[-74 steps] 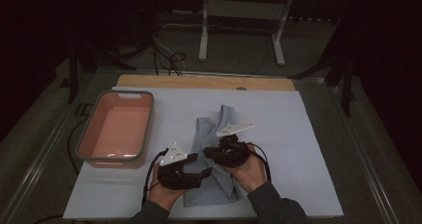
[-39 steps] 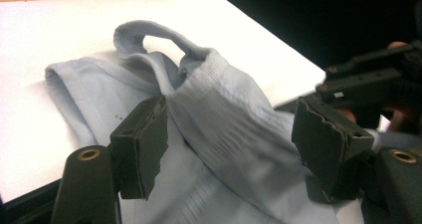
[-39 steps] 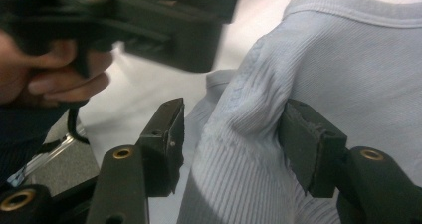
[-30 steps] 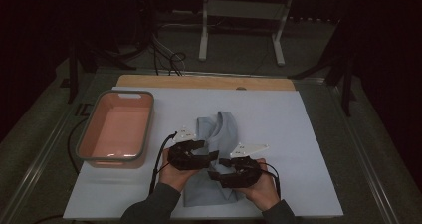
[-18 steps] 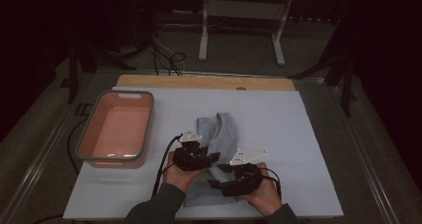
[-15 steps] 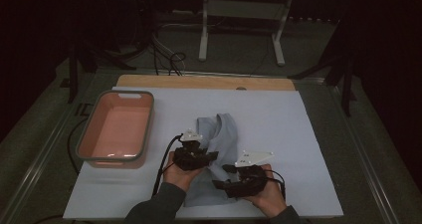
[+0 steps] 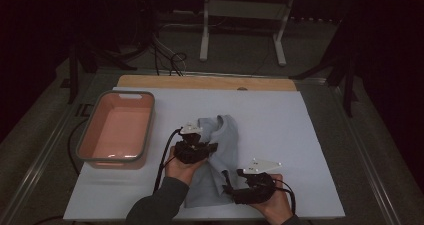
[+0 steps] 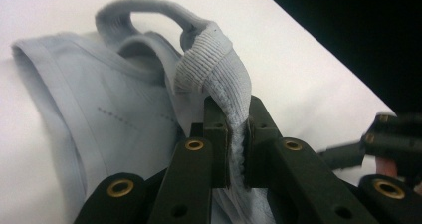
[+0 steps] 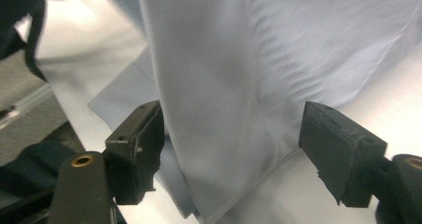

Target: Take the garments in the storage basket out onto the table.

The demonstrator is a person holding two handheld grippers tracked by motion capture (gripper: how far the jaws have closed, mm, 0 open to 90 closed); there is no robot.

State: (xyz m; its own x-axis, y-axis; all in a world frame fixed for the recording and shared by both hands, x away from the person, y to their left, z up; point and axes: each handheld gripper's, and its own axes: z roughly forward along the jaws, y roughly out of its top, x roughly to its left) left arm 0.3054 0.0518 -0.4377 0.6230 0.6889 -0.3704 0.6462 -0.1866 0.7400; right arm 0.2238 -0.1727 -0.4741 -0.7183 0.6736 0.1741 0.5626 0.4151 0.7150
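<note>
From the high view, the left gripper (image 7: 196, 149) lies over the middle of a light blue garment (image 7: 220, 155) spread on the white sheet of the table (image 7: 280, 125); its fingers point toward the collar end, but how far apart they stand is hard to make out from here. The left hand (image 7: 181, 166) wraps it from below, its grey sleeve cut off by the bottom edge. The right gripper (image 7: 246, 186) sits by the garment's near right edge, fingers aimed leftward at the cloth, held in the right hand (image 7: 272, 205), which is partly cut off. A pink tub (image 7: 119, 130) stands well to the left. In the left gripper view, the fingers (image 8: 215, 134) have just been closing and are pinched tight on a ribbed band of the garment (image 8: 211, 74), which bulges above them; the right gripper (image 8: 398, 144) is blurred at the edge. In the right gripper view, the fingers (image 9: 137, 144) have just been opening and stand wide, a fold of the garment (image 9: 224, 84) between them with clear gaps on both sides.
</note>
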